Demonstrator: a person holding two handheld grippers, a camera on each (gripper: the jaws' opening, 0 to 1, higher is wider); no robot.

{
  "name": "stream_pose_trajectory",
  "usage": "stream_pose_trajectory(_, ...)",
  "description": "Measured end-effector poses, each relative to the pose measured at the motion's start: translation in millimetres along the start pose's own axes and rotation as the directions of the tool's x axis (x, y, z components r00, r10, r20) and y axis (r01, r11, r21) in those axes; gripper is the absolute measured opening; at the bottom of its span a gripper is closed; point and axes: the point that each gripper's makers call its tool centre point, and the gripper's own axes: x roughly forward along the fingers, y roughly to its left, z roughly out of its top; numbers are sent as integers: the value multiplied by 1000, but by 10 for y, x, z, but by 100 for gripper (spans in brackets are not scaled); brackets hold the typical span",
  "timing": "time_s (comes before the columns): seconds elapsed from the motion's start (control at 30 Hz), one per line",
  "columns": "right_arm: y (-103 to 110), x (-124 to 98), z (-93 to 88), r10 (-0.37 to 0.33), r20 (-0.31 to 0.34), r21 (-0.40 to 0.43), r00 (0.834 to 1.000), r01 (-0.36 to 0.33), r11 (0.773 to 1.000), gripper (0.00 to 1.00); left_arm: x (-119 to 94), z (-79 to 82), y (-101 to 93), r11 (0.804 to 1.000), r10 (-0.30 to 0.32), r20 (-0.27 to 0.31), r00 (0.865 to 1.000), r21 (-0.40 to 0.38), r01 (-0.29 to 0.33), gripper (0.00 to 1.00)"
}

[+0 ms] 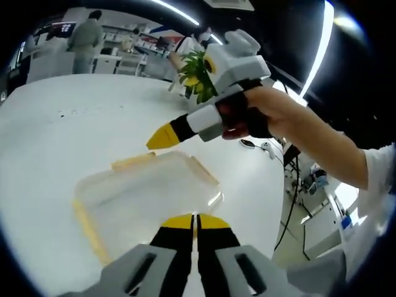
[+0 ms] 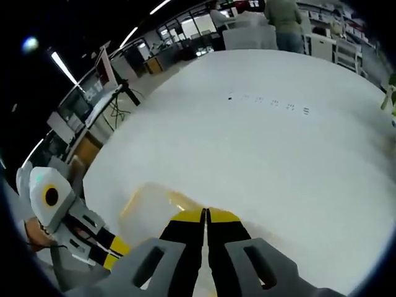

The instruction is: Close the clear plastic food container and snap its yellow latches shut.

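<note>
The clear plastic container [image 1: 145,193] lies flat on the white table [image 1: 68,130] with its lid on. Pale yellow latches show along its far edge [image 1: 133,162], right edge [image 1: 204,170] and left edge [image 1: 90,226]; whether they are snapped down I cannot tell. My left gripper [image 1: 195,219] is shut, its yellow tips over the container's near edge. My right gripper [image 1: 164,137], held by a hand, hovers shut just above the far latch. In the right gripper view the right gripper [image 2: 205,215] is shut over the container [image 2: 151,207], and the left gripper [image 2: 111,253] is at the lower left.
A potted plant with yellow flowers [image 1: 197,73] stands on the table behind the right gripper. A person [image 1: 85,38] stands far off among desks. The table's rounded edge [image 1: 281,204] drops off to the right, with cables and furniture beyond. Small dark specks [image 2: 272,102] mark the tabletop.
</note>
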Motion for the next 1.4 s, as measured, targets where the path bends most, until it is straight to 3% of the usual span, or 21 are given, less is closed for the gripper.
stream_pose_trajectory(0.3, 76, -17, 34, 36, 16, -21, 999, -35, 999, 0, 15, 2, -33, 1000, -9, -5, 1000, 21, 9, 0)
stream_pose_trajectory(0.43, 96, -17, 65, 51, 18, -52, 999, -50, 997, 0, -19, 171, -111, 998, -54, 44, 998, 35, 52, 2)
stream_pose_trajectory(0.6, 127, -9, 126, 41, 34, -188, 999, -34, 982, 0, -43, 230, -5, 973, 10, -10, 1000, 231, -7, 13)
stream_pose_trajectory(0.77, 189, 15, 140, 52, 22, -285, 998, -44, 958, 7, -44, 263, -15, 960, -13, -39, 999, 278, 24, 20)
stream_pose_trajectory(0.9, 160, 30, 152, 40, 12, -323, 999, -34, 946, 8, -48, 266, 7, 931, -8, -74, 997, 363, 35, 23)
stream_pose_trajectory(1.0, 150, 47, 119, 39, -24, -348, 999, -45, 936, 13, -44, 222, 68, 900, 31, -117, 993, 435, 23, 28)
stream_pose_trajectory(1.13, 153, 49, 97, 32, -54, -404, 998, -51, 913, 15, -11, 178, 25, 895, 2, -145, 989, 441, 63, 35)
stream_pose_trajectory(1.27, 113, 62, 74, 3, -103, -467, 995, -51, 882, 19, 17, 143, -17, 856, -18, -185, 983, 505, 111, 38)
stream_pose_trajectory(1.33, 133, 69, 41, 12, -137, -476, 991, -77, 876, 23, 30, 130, 9, 836, -2, -202, 979, 536, 112, 38)
stream_pose_trajectory(1.37, 144, 75, 31, 16, -152, -482, 988, -88, 872, 24, 31, 107, 35, 815, 11, -221, 975, 567, 119, 38)
stream_pose_trajectory(1.4, 153, 77, 24, 18, -164, -489, 986, -98, 867, 25, 37, 97, 43, 810, 17, -226, 974, 574, 119, 38)
